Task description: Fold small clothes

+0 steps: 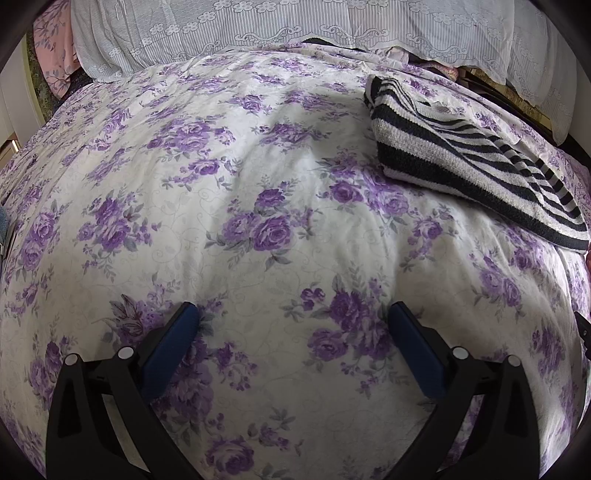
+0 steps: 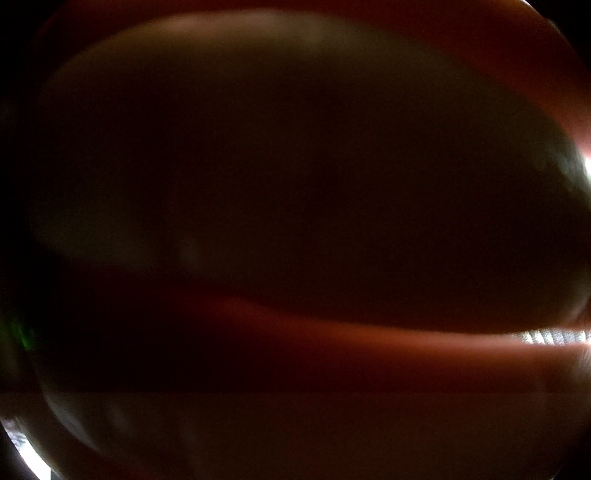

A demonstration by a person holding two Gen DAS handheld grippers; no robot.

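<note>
A black-and-white striped knit garment (image 1: 469, 162) lies folded on the bed at the upper right of the left wrist view. My left gripper (image 1: 293, 314) is open and empty, its blue-padded fingers (image 1: 181, 332) spread wide just above the floral bedspread (image 1: 258, 184), well short and left of the garment. The right wrist view is almost fully blocked by something dark and reddish pressed close to the lens; the right gripper and its fingers do not show there.
White lace-trimmed pillows (image 1: 295, 26) line the head of the bed. A pink floral cloth (image 1: 55, 55) sits at the far left corner. Dark and pink items (image 1: 439, 68) lie behind the garment near the pillows.
</note>
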